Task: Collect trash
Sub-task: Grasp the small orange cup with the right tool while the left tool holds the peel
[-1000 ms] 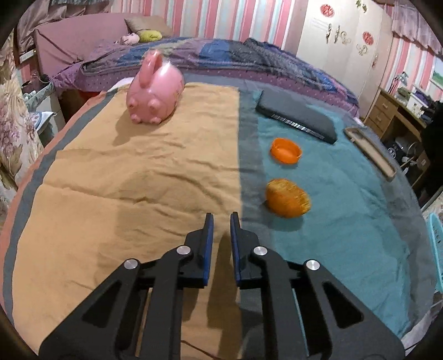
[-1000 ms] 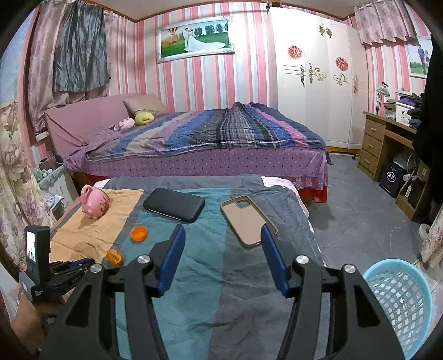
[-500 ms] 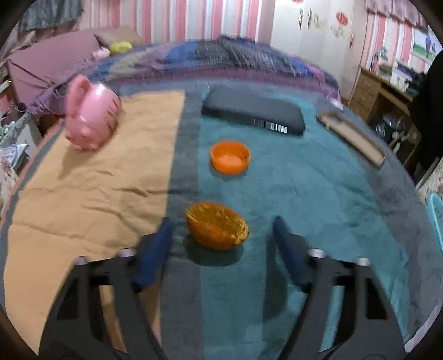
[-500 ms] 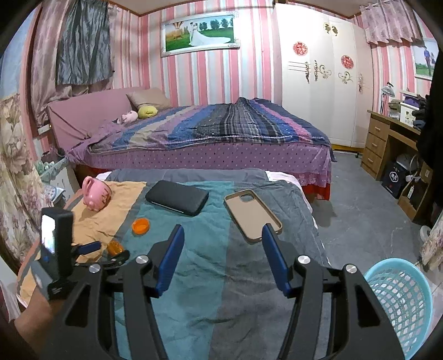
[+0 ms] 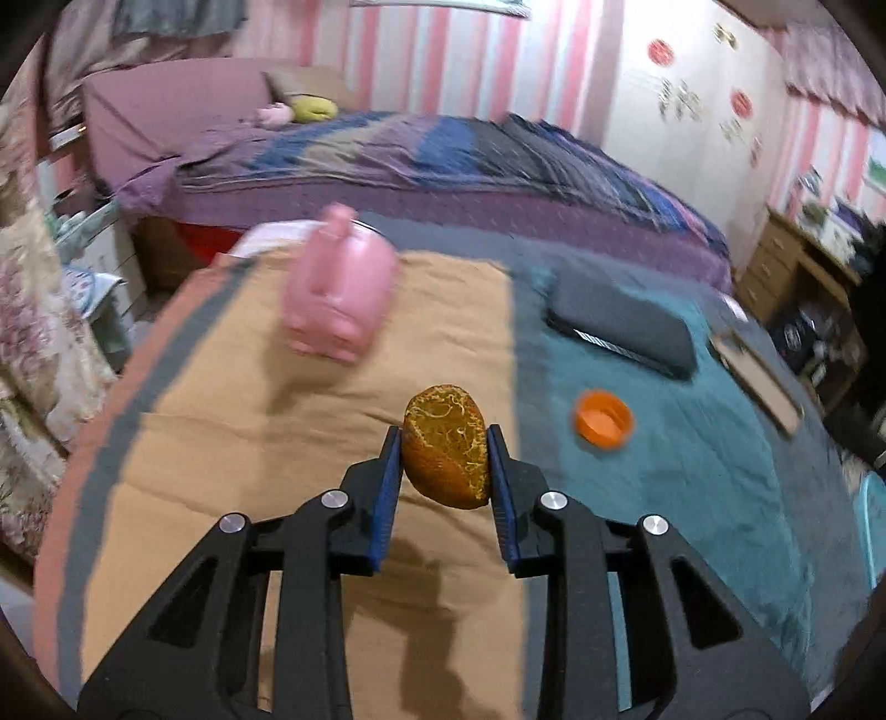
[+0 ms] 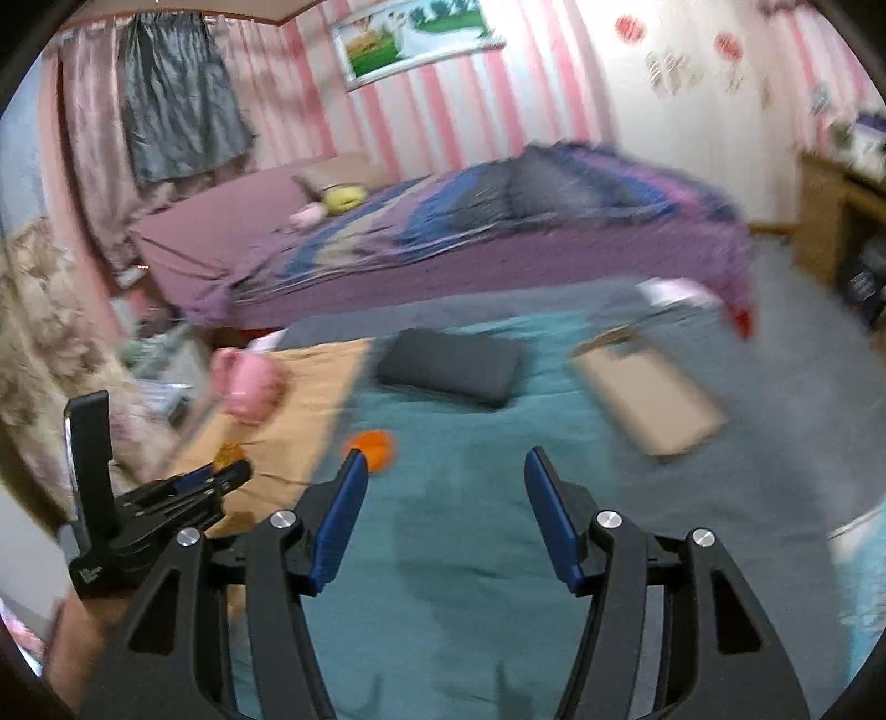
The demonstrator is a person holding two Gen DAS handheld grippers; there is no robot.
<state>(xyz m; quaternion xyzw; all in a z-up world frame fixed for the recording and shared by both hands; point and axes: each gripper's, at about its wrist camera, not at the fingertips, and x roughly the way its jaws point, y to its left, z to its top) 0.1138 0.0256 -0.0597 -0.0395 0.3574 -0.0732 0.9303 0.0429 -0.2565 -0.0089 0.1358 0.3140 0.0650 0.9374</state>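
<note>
The orange peel (image 5: pixel 447 450), which lay on the teal blanket (image 5: pixel 692 498) a second ago, is now up off the bedding, pinched between the blue pads of the left gripper (image 5: pixel 444 459), whose jaws have just been closing on it. It hangs above the tan cloth (image 5: pixel 249 443), near the pink piggy bank (image 5: pixel 339 293). The orange cap (image 5: pixel 602 418) lies on the teal to the right. The right gripper (image 6: pixel 443 487) is spread wide with nothing between its fingers.

Pink-striped walls (image 6: pixel 277 111) all round, a framed picture (image 6: pixel 410 44) high ahead, a purple-covered bed (image 5: pixel 443 166) beyond, white wardrobe (image 5: pixel 692 111) and wooden desk (image 5: pixel 792 266) off right.
</note>
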